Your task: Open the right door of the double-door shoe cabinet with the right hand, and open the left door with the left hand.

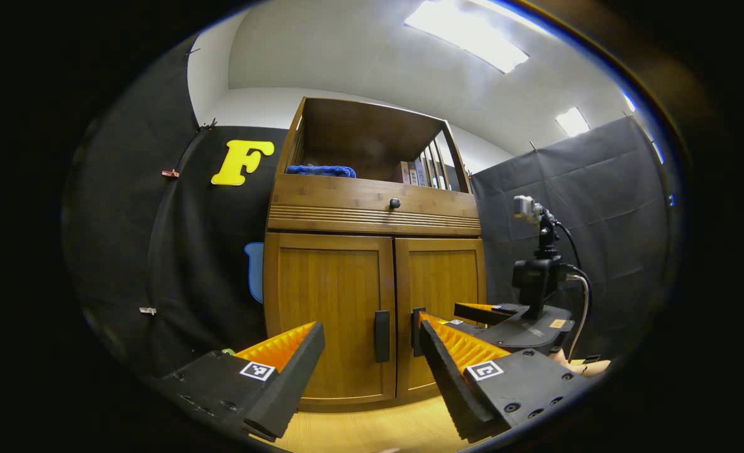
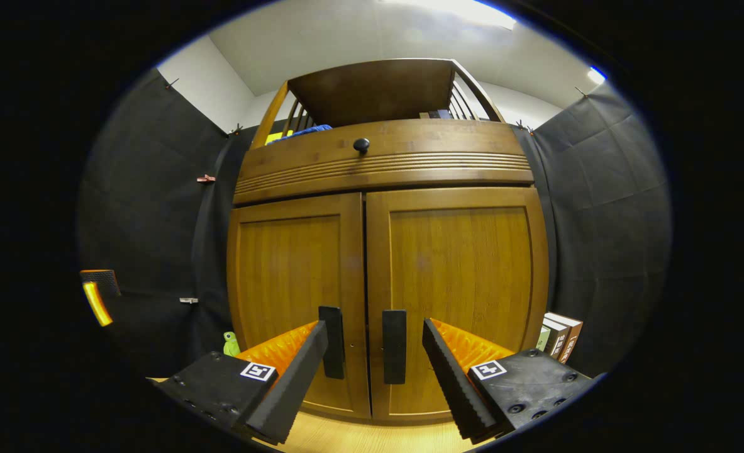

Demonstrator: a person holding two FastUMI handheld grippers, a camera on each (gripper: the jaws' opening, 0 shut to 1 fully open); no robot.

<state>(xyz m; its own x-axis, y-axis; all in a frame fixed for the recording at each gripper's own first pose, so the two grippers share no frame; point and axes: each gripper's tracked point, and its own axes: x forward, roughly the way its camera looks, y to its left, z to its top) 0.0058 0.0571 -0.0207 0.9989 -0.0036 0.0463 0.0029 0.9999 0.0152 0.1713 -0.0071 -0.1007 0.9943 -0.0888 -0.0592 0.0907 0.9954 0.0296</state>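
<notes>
Cabinet point(image 2: 384, 251) is standing directly ahead, left door point(image 2: 296, 296) and right door point(image 2: 456, 296) both shut. Right gripper point(image 2: 375, 371) is hovering near the black handles point(image 2: 394, 346), jaws spread wide, gripping nothing. Left gripper point(image 1: 372, 365) is hanging farther back, jaws likewise wide and empty.

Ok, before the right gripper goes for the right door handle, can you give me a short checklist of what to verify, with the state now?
1. Both doors closed, right door and left door: ok.
2. Right gripper open wide enough for the handle: ok.
3. Right door handle between its fingers: ok, lined up, not yet reached.
4. Left gripper open, left door handle ahead of it: ok.
5. Books on the floor outside the door swing: cannot tell.
</notes>
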